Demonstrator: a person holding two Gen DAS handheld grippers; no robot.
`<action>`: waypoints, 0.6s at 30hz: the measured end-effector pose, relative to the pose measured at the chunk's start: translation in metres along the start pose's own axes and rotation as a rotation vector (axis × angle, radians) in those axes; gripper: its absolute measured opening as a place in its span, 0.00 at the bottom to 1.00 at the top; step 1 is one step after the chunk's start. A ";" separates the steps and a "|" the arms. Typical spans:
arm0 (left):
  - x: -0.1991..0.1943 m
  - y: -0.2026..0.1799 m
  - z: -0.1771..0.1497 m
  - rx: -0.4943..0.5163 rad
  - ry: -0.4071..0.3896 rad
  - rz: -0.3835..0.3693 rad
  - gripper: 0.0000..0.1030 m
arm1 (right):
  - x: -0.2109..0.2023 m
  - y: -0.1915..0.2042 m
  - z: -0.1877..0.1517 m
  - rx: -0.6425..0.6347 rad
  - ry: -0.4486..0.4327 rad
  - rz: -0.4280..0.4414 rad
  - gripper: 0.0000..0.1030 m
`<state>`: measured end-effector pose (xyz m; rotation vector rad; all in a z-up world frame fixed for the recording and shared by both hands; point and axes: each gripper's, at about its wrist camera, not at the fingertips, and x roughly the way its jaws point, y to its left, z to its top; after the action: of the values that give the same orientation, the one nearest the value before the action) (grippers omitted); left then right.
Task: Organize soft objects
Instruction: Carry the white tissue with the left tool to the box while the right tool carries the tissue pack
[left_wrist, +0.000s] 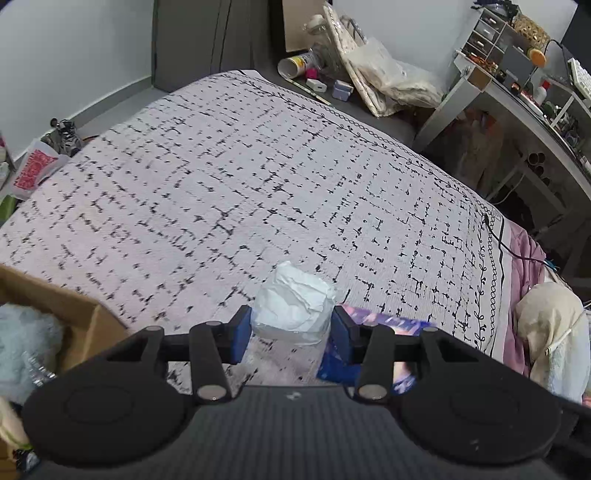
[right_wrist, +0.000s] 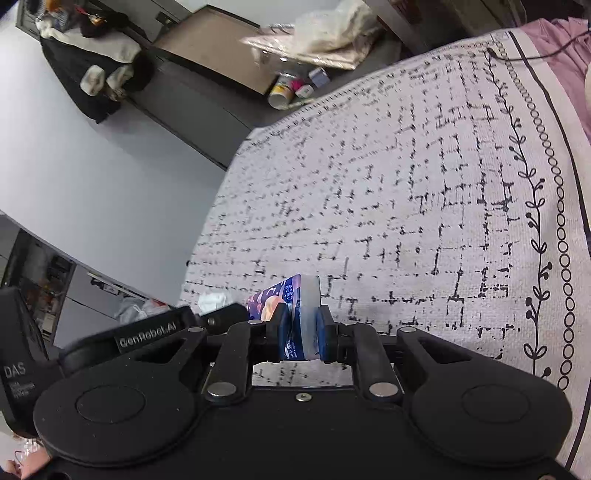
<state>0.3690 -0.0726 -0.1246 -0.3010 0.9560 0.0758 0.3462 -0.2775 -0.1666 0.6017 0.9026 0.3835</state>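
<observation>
Your left gripper (left_wrist: 291, 334) is closed partway on a white tissue pack (left_wrist: 293, 308), its blue pads pressing the clear wrapper from either side, so the pack hangs between the fingers above the patterned bedspread (left_wrist: 258, 177). Your right gripper (right_wrist: 300, 325) is pinched nearly shut on the end of a flat blue printed packet (right_wrist: 291, 306), clamped at its pale sealed edge. Both soft items look lifted clear of the bed, so by my reading you are in the carry step, between pickup and placement. To the near left of the left gripper sits a cardboard box (left_wrist: 79, 314) with something pale blue and fluffy already inside; that seems the likely destination, though I cannot be sure. The next move calls for bringing the tissue pack over the box's open top and letting go only once it is well inside the walls. The tissue pack is squat and crumpled, with no clear long axis; it bulges away from you, beyond the fingertips. The blue packet runs lengthwise away from the right gripper, angling to the far left.
</observation>
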 end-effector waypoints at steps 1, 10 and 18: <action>-0.005 0.002 -0.001 -0.001 -0.006 0.003 0.44 | -0.003 0.002 -0.001 -0.003 -0.006 0.005 0.16; -0.048 0.017 -0.006 -0.007 -0.057 0.035 0.44 | -0.022 0.024 -0.009 -0.048 -0.033 0.051 0.16; -0.078 0.033 -0.014 -0.027 -0.085 0.052 0.44 | -0.035 0.040 -0.017 -0.081 -0.055 0.078 0.16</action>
<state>0.3064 -0.0401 -0.0759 -0.2954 0.8788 0.1477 0.3100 -0.2601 -0.1278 0.5718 0.8084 0.4696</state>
